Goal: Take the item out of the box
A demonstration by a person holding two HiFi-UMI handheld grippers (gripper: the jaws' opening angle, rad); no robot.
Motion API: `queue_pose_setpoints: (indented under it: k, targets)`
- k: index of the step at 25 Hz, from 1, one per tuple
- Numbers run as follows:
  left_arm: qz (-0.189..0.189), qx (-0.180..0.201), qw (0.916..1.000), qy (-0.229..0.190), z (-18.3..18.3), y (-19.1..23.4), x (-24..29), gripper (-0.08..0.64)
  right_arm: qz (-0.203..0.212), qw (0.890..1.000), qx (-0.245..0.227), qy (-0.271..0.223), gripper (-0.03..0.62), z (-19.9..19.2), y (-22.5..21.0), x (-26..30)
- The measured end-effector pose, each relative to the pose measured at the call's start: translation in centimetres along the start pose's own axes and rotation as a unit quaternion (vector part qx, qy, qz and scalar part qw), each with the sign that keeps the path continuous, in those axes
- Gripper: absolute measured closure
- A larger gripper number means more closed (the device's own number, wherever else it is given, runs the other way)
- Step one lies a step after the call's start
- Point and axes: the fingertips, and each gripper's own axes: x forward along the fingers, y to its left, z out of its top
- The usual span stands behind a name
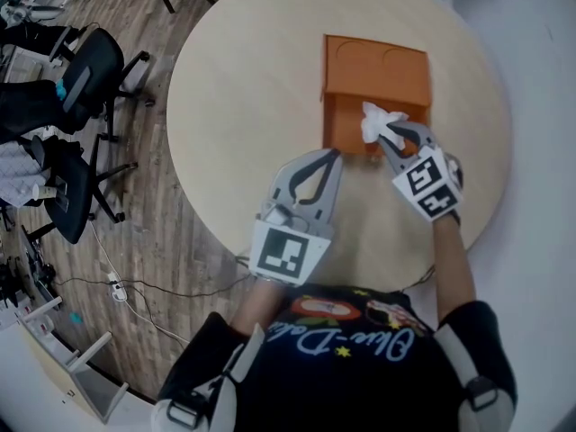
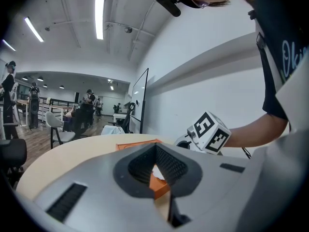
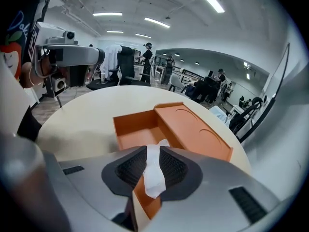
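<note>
Tissue point(image 1: 374, 121) pinched by right gripper point(image 1: 389, 139) over box point(image 1: 378, 68).

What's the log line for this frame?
right gripper: shut on white item, at open orange box | left gripper: shut, empty

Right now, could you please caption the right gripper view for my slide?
Right gripper shut on crumpled white paper over an open orange box on a round table.
</note>
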Motion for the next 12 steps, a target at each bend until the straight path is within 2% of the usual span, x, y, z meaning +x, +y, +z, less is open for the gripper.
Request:
queue_pose_setpoints:
  k: [6, 12]
  targets:
    - [-0.005, -0.001, 1.0000, 0.007, -0.4, 0.4, 0.3, 0.575, 0.020, 0.997, -0.041, 0.055, 0.529, -1.5, 0.1, 1.7]
    - [-0.003, -0.009, 0.9999, 0.009, -0.9, 0.5, 0.2, 0.575, 0.028, 0.995, -0.061, 0.080, 0.529, -2.6, 0.2, 3.1]
